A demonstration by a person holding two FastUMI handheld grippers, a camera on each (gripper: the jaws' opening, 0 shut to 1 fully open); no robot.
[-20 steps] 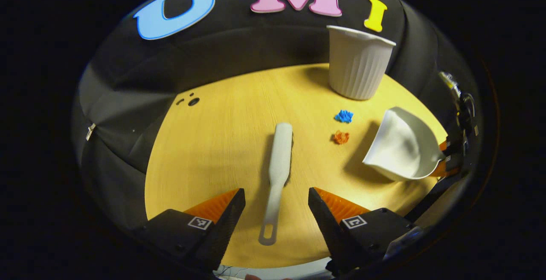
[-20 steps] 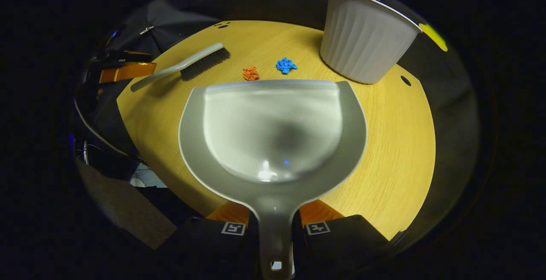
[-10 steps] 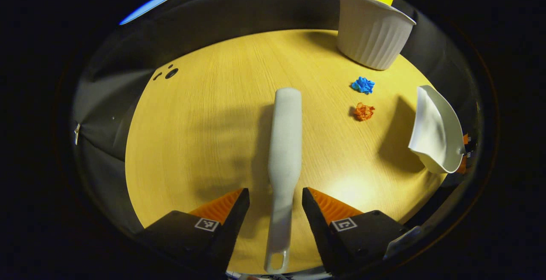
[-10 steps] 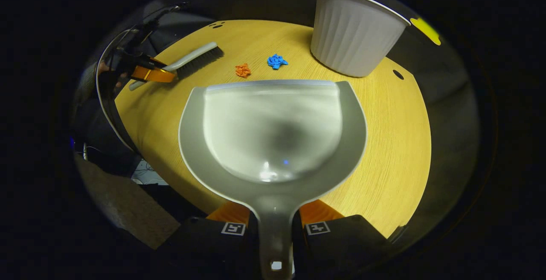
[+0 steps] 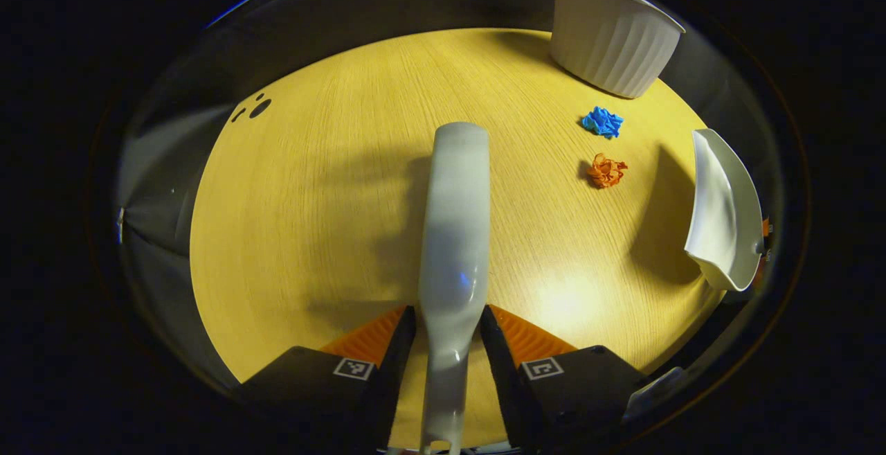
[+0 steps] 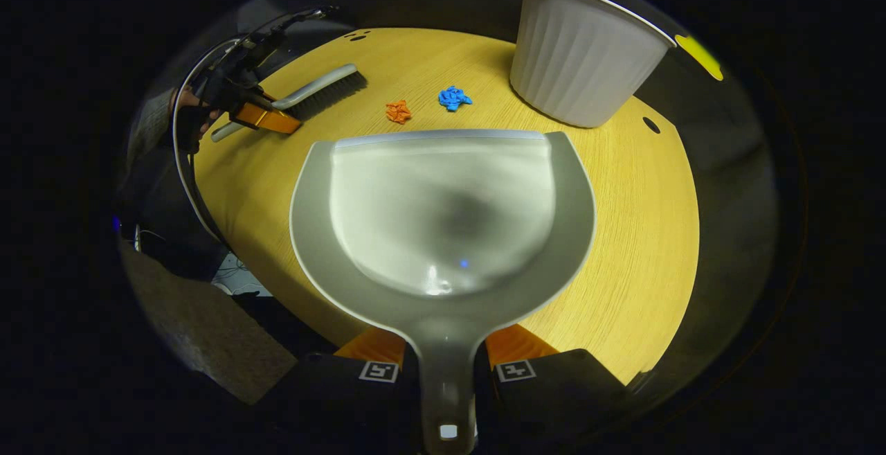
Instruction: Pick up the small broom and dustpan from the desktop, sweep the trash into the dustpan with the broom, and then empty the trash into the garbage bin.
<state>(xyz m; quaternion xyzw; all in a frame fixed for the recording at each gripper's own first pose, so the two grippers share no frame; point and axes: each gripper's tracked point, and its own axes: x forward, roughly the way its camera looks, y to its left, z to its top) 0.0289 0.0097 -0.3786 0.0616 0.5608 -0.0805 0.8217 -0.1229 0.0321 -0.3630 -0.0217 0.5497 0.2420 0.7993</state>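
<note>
Our left tongs [image 5: 448, 330] clench the grey plastic broom [image 5: 453, 233]; right tongs [image 6: 446, 365] grip the grey dustpan [image 6: 443, 219]. A loose handle grip could twist the broom, scattering the 2 paper scraps [image 5: 607, 170] at 2 o'clock.

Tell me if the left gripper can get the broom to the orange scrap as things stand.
Probably yes: the left gripper straddles the broom handle, and bare table lies between it and the orange scrap.

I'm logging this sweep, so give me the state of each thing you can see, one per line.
Left gripper: shut on the broom handle.
Right gripper: shut on the dustpan handle.
Broom: gripped, bristles down.
Dustpan: held, empty.
Orange paper scrap: crumpled, unswept.
Blue paper scrap: crumpled, unswept.
Garbage bin: upright, open-topped.
</note>
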